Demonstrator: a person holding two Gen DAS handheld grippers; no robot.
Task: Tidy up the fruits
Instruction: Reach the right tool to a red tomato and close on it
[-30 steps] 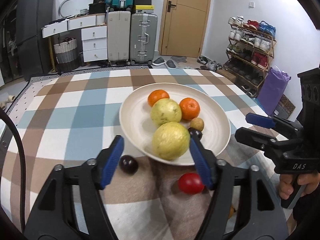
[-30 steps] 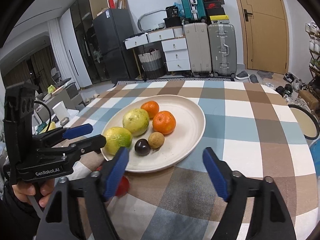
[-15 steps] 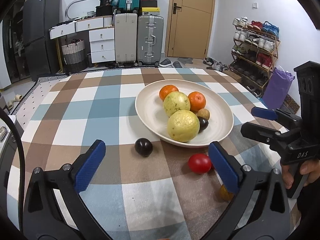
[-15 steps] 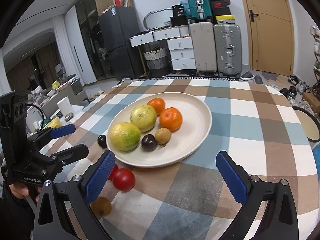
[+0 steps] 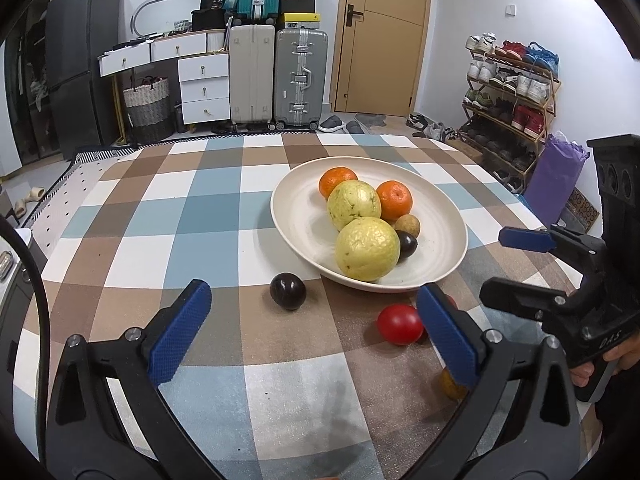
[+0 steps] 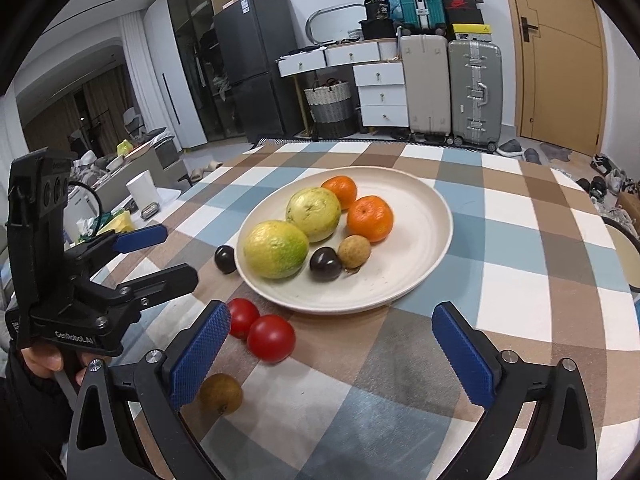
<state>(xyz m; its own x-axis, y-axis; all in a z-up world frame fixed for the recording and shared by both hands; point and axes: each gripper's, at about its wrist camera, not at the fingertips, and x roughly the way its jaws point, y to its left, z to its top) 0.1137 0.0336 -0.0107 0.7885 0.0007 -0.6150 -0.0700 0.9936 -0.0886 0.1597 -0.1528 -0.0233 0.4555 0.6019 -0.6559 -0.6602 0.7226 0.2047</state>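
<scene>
A cream plate on the checked tablecloth holds two yellow-green guavas, two oranges, a dark passion fruit and a small brown longan. Loose on the cloth lie a dark passion fruit, two red tomatoes and a brown longan. My left gripper is open and empty, back from the plate. My right gripper is open and empty, near the tomatoes.
The checked table edge runs close on the right in the left wrist view, by a purple bag and shoe rack. Suitcases, drawers and a door stand beyond the table. A white cup sits on a side surface to the left.
Both grippers have pulled back from the plate and opened wide. The loose tomatoes, passion fruit and longan now show in front of the fingers.
</scene>
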